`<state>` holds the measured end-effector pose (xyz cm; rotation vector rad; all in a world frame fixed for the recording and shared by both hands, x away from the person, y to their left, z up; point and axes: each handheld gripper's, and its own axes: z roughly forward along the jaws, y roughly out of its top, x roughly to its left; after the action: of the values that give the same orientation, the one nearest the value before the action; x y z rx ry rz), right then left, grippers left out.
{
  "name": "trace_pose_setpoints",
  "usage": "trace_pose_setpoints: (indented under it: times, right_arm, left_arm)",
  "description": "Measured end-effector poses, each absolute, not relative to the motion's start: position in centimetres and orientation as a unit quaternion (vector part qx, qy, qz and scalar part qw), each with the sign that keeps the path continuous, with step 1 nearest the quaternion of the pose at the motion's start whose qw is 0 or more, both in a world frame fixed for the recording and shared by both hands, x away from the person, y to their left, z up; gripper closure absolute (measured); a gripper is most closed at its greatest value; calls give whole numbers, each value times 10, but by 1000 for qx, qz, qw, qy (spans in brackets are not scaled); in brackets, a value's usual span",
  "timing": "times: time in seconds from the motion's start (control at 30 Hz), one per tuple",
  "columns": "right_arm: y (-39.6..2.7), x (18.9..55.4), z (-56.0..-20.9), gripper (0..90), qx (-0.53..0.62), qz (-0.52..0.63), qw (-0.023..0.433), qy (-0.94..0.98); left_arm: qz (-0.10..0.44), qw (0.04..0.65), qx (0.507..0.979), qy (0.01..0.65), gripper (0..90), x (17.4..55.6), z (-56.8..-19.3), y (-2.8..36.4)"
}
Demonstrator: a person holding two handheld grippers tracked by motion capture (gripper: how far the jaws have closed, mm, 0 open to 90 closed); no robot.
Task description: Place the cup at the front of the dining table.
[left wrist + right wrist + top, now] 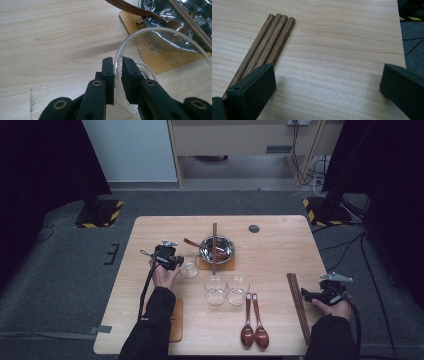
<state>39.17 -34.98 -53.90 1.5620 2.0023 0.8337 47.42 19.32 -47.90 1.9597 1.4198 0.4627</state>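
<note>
Glass is what the left gripper (117,65) has hold of: its jaws stand narrow, pinched on the rim wall of a small clear cup (162,72), one pad outside and one inside. In the high view that cup (189,268) sits left of the table's middle, at about 8 o'clock from the steel bowl (217,249), which rests on a wooden coaster (216,264) with a brown spoon inside and a chopstick (214,247) laid across its rim. I judge the cup light but stiff, slick and easy to chip, so a wall pinch just below the rim suits it, with a level lift to keep it from swinging or slipping. At 6 o'clock from the bowl stand two more glasses (226,289), and below them lie two wooden spoons (254,322). Further right, a bundle of chopsticks (298,306) lies lengthwise near the table's right edge. The right gripper (327,85) hovers at 3 o'clock from them, jaws spread wide over bare table (342,45), holding nothing.
</note>
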Motion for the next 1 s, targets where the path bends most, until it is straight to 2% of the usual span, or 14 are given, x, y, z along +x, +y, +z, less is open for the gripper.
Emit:
trace_pose_setpoints:
  times: [0.87, 1.0]
  right_arm:
    - [-350, 392, -539, 4, 568, 303, 232, 729]
    - [-350, 392, -539, 4, 568, 303, 232, 729]
  left_arm:
    - [194, 349, 750, 528, 759, 481, -484, 186]
    - [195, 369, 743, 522, 699, 479, -480, 187]
